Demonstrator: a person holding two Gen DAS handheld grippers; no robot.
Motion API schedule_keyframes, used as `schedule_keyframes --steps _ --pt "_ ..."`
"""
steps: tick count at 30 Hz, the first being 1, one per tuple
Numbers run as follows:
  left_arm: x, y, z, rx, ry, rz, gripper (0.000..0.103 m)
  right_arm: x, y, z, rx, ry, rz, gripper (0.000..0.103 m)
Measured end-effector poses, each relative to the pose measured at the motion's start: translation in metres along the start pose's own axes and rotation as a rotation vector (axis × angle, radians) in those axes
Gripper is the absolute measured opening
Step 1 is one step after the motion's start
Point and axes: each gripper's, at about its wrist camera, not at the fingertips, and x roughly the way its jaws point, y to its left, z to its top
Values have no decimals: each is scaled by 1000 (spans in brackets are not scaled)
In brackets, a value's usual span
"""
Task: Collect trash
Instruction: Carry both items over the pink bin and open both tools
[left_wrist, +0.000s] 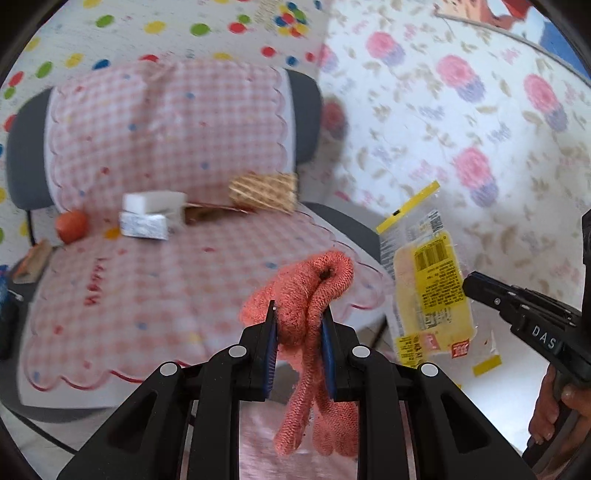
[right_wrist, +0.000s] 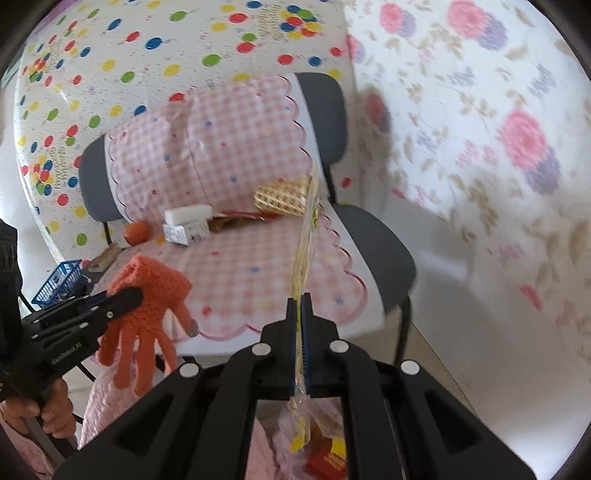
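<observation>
Chair (left_wrist: 332, 221) seat, under a pink gingham cover (left_wrist: 166, 277), carries from left an orange ball (left_wrist: 72, 226), white boxes (left_wrist: 151, 216) and a woven tan roll (left_wrist: 264, 192), probably awaiting pickup. Left hand-held gripper (left_wrist: 300, 325) pinches an orange knit glove (left_wrist: 314, 295), lifted clear of the seat. Right hand-held gripper (right_wrist: 299, 299), marked "DAS", is pressed onto a clear yellow-labelled wrapper (left_wrist: 430, 288), hanging beside the chair; print illegible.

"DAS" reads in white on the right gripper (left_wrist: 476, 286); the yellow wrapper (left_wrist: 432, 291) pinched in it carries print and barcodes too blurred to read.
</observation>
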Motion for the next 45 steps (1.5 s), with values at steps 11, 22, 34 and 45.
schedule_keyframes --steps 11,22,34,45 --pt "27 -63 -24 74 57 -121 22 -28 -41 -52 84 53 -99 3" --pt "64 -96 -44 143 142 -154 23 -21 -74 -90 163 118 -142 3" --pt "82 -90 -32 124 148 -159 50 11 -87 -89 188 155 -125 5" --pt "49 -52 -16 62 79 -64 50 -8 -84 -77 184 91 -165 20"
